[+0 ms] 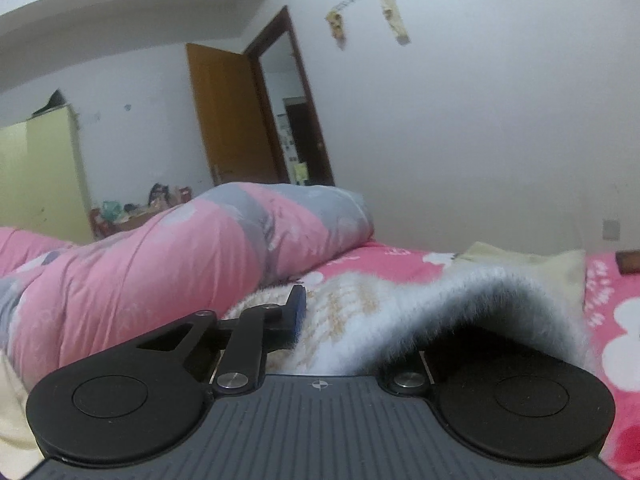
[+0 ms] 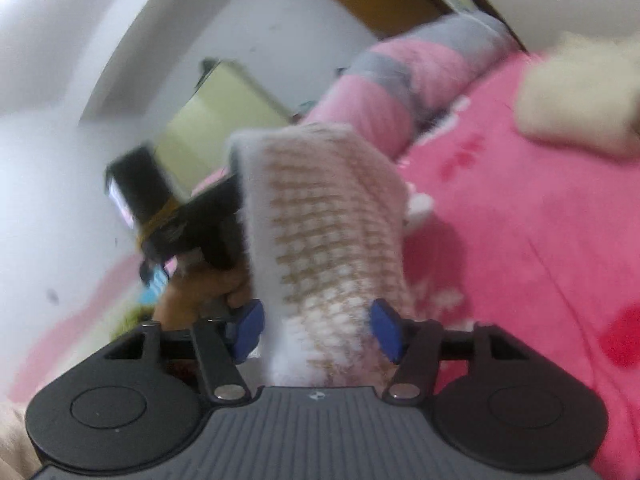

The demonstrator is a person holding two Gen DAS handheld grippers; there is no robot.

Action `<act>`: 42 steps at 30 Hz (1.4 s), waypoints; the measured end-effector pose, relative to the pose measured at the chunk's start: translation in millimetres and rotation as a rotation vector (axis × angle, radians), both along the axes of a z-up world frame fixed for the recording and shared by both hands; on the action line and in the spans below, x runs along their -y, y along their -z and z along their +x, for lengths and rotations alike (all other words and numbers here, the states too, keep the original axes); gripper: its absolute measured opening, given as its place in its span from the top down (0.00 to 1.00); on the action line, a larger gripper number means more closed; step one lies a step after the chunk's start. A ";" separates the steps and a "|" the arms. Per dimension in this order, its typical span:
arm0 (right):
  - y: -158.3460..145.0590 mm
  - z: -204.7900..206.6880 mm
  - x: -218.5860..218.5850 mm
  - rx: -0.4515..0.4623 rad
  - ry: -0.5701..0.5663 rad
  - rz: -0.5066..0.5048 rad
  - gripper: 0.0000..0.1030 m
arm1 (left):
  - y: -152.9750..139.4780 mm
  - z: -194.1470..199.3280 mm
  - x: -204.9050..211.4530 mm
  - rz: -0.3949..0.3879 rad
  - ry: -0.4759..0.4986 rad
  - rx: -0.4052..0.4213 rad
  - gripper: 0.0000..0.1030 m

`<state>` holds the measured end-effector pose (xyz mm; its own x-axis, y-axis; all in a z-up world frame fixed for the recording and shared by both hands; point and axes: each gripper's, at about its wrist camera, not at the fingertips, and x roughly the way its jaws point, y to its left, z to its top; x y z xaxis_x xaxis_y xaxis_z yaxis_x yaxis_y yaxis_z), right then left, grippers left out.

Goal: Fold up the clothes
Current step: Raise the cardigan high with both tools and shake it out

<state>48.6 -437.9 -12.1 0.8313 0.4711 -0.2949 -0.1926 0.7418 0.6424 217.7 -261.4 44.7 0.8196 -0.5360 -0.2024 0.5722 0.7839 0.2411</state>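
Left wrist view: the fuzzy knit garment (image 1: 400, 312) drapes across the lower centre over the left gripper (image 1: 320, 320), hiding one finger, so how the jaws stand cannot be told. It looks soft, light and floppy.

Right wrist view: the garment (image 2: 328, 240) hangs at frame centre between the right gripper's (image 2: 318, 330) half-open jaws, which touch it; a firm hold is unclear. An edge or corner would likely be the best hold.

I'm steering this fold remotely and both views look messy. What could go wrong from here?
1. The right gripper has its blue pads apart on either side of the knitted garment, so the cloth could slip out.
2. In the left wrist view the garment drapes over the left gripper's right finger, hiding the grip; it may snag.
3. The rolled quilt lies close beside it, so the fold could land on it.
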 end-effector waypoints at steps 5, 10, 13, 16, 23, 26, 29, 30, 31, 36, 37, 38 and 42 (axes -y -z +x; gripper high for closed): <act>21.9 13.2 -37.6 -0.192 -0.028 -0.097 0.48 | -5.9 -5.2 -15.9 -0.087 -0.084 -0.025 0.88; 44.2 -0.2 -60.1 -0.233 0.084 -0.255 0.65 | -18.8 -16.1 -30.8 -0.138 -0.126 -0.002 0.89; 32.8 -7.3 -57.8 -0.214 0.159 -0.303 0.80 | -27.7 -23.8 -45.3 -0.181 -0.162 0.013 0.89; -2.0 -18.7 -64.9 -0.094 0.259 -0.462 0.87 | -46.7 -30.3 -72.4 -0.273 -0.230 0.054 0.89; -123.7 -51.6 -75.1 0.356 0.480 -0.707 0.88 | -112.8 -92.8 -147.8 -0.405 -0.270 0.328 0.89; -170.2 -74.2 -96.9 0.568 0.552 -0.840 0.88 | -145.5 -124.6 -179.7 -0.455 -0.245 0.410 0.88; -206.7 -95.7 -115.5 0.734 0.609 -0.916 0.88 | -174.9 -153.6 -209.2 -0.530 -0.222 0.437 0.88; -216.7 -100.3 -120.8 0.777 0.626 -0.930 0.88 | -182.4 -163.4 -215.4 -0.542 -0.221 0.458 0.88; -226.7 -104.9 -126.0 0.821 0.643 -0.944 0.88 | -186.5 -174.0 -218.3 -0.545 -0.224 0.489 0.88; -260.2 -133.4 -140.7 0.934 0.667 -0.916 0.88 | -207.4 -219.0 -233.4 -0.563 -0.202 0.571 0.88; -264.5 -139.0 -143.7 0.955 0.675 -0.914 0.88 | -211.0 -228.4 -234.6 -0.561 -0.201 0.591 0.88; -268.6 -145.8 -146.7 0.975 0.682 -0.913 0.88 | -214.9 -237.2 -236.0 -0.560 -0.198 0.609 0.88; -288.3 -176.8 -151.9 1.072 0.722 -0.910 0.88 | -238.8 -257.1 -246.1 -0.590 -0.158 0.641 0.88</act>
<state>-128.1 -286.1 276.2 0.7929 -0.0997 0.6011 0.3037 0.9199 -0.2481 -39.3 -15.4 283.5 0.7535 -0.2794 0.5951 0.3405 0.9402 0.0102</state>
